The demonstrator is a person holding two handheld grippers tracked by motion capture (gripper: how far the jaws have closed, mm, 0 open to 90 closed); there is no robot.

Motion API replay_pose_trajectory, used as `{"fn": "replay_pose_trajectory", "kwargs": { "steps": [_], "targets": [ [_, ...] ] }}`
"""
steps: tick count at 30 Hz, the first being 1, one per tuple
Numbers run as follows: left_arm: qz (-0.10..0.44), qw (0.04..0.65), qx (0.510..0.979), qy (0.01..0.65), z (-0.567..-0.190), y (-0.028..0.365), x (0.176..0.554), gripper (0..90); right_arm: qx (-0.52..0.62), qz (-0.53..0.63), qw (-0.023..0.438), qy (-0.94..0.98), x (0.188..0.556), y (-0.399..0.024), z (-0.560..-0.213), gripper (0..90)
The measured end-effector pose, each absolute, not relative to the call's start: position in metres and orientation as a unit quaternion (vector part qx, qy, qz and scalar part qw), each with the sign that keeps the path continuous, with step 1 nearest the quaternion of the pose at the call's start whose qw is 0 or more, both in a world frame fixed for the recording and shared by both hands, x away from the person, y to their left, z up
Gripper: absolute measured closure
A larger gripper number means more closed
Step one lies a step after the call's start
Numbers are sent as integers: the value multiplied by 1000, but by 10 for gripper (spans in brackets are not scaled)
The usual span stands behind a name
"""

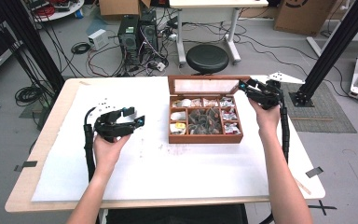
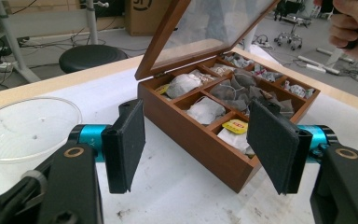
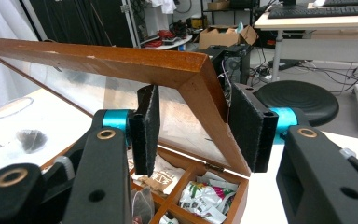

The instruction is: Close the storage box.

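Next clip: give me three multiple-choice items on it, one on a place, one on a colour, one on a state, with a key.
1. Where does the clear cup stand relative to the wooden box?
A. Inside the box
B. On the table, on the left gripper's side of the box
C. On the stool

2. What colour is the packet in the box's near corner compartment in the left gripper view?
A. Yellow
B. Blue
C. Black

3. What state is the box lid in?
A. Shut flat
B. Taken off, lying on the table
C. Raised, held at its corner by the right gripper

Key: 1 B, the cup sits on the white tabletop by the left gripper, apart from the box. 2 A, a yellow label with red print shows. 3 C, the pads sit on both sides of the tilted lid's frame.
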State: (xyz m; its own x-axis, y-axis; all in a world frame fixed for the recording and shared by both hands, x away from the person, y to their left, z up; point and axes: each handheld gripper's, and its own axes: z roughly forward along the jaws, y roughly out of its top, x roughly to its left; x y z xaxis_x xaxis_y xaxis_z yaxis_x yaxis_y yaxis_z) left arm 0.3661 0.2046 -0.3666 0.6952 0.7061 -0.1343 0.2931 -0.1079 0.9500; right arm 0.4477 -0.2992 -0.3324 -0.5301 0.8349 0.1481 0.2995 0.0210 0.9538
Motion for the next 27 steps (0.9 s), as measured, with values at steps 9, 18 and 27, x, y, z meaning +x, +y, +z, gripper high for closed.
{"fn": "replay_pose_trajectory", "kwargs": {
  "steps": [9,18,27],
  "targets": [
    [173,571,724,347,-369,201,368,366,420,558,240,675,448,-299,-332,546],
    [170,571,723,351,-371,202,369,364,421,557,237,676,447,-300,-332,535],
    [165,566,726,353,-374,202,370,364,422,554,239,677,447,-300,-332,517]
  ]
}}
